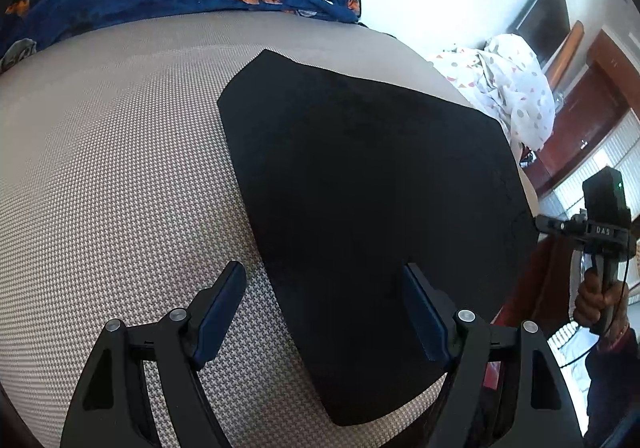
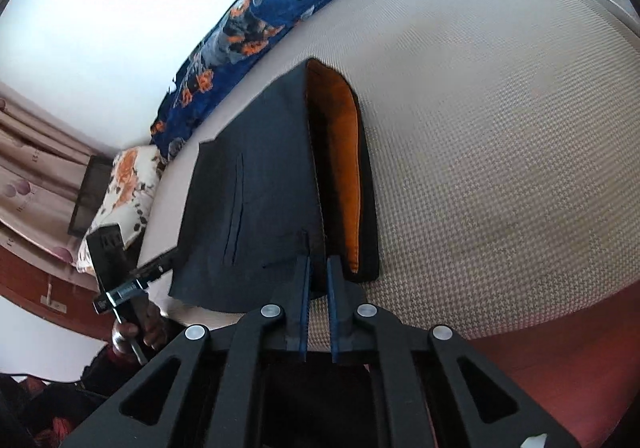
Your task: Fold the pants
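- Left wrist view: the pants lie flat on the bed, already folded into a compact dark slab with clean edges.
- The left gripper hovers over the near-left edge of the pants, jaws spread wide and holding nothing; one finger sits over bare bed, the other over the cloth.
- Just beyond the right edge of the pants, a hand holds the right gripper, whose tip meets that edge.
- Right wrist view: the right gripper has its jaws nearly pressed together at the near hem of the pants. Whether cloth is caught between them I cannot tell for sure; the upper layer's corner lies right at the tips.
- An orange lining shows where the upper layer gapes, so the layers are loose.
- Handling, as a judgement: soft, light, limp cloth that sags when lifted. Best taken at corners or the hem, both layers pinched together, or the fold will slide apart.
- The bed cover is a woven beige fabric, likely grippy enough to hold the pants while dragging.
- Beyond the far side of the pants lies a blue blanket with a dog print; a floral pillow and curtains sit past their left edge.
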Available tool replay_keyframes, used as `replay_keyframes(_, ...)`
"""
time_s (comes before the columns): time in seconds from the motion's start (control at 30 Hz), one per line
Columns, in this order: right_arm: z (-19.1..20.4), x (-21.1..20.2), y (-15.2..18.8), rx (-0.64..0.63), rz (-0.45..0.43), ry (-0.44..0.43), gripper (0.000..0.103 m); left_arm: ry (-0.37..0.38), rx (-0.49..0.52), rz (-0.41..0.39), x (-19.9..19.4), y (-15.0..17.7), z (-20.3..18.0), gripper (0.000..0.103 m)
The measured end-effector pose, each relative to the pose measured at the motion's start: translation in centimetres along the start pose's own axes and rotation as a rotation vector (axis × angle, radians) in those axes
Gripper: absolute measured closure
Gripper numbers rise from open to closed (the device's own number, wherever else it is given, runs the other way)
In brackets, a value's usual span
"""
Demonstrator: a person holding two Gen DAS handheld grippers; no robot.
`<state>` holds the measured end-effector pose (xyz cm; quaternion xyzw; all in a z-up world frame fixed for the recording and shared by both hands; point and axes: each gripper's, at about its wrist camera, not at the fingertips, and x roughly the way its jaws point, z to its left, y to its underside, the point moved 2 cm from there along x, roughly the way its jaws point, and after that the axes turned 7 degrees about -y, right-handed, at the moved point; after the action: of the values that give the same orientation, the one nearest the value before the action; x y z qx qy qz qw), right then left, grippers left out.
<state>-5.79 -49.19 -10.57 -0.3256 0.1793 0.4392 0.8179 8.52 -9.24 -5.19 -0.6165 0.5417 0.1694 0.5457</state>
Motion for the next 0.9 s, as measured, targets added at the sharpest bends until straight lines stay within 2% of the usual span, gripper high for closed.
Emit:
replay_keyframes(0.13,-0.3,-0.3,0.1,0.002,-0.022,0.002,0.096,-0.002,0.012,-0.005,0.1,0.1,-0.3,0.022)
replay_keyframes(0.23,-0.8,-0.7,0.1,0.047,-0.043,-0.021,0.091,-0.004,0.016,-0.004,0.2,0.0,-0.5,0.021)
replay_keyframes(0.3,-1.7,-1.6,0.0,0.08,-0.076,0.005,0.088,0.001,0.02,-0.003,0.1,0.0,-0.6,0.021)
replay_keyframes(0.33,-2.1,-1.9,0.1,0.099,-0.083,-0.008,0.082,-0.001,0.024,-0.001,0.2,0.0,-0.7,0.021)
replay_keyframes(0.43,-2.9,-2.3,0.6,0.144,-0.082,-0.052,0.055,0.001,0.023,-0.002,0.3,0.0,-0.8,0.021)
replay_keyframes(0.5,-2.3,-2.0,0.9,0.126,-0.075,-0.086,0.054,0.0,0.024,-0.004,0.3,0.0,-0.8,0.02)
replay_keyframes(0.63,-0.9,-0.9,1.0,0.094,-0.041,-0.096,0.054,0.002,0.026,-0.003,0.3,0.1,-0.9,0.019)
replay_keyframes(0.8,-0.7,0.8,0.8,0.088,-0.003,-0.068,0.054,0.001,0.034,-0.011,0.3,0.2,-1.1,0.017)
replay_keyframes(0.83,-0.5,0.9,0.8,0.077,-0.007,-0.054,0.058,0.001,0.039,-0.012,0.3,0.2,-1.2,0.017)
replay_keyframes(0.87,-0.2,0.8,0.7,0.059,-0.018,-0.058,0.077,0.002,0.04,-0.013,0.3,0.2,-1.2,0.017)
replay_keyframes(0.9,0.0,0.8,0.5,0.053,-0.015,-0.067,0.078,0.005,0.039,-0.013,0.3,0.2,-1.1,0.017)
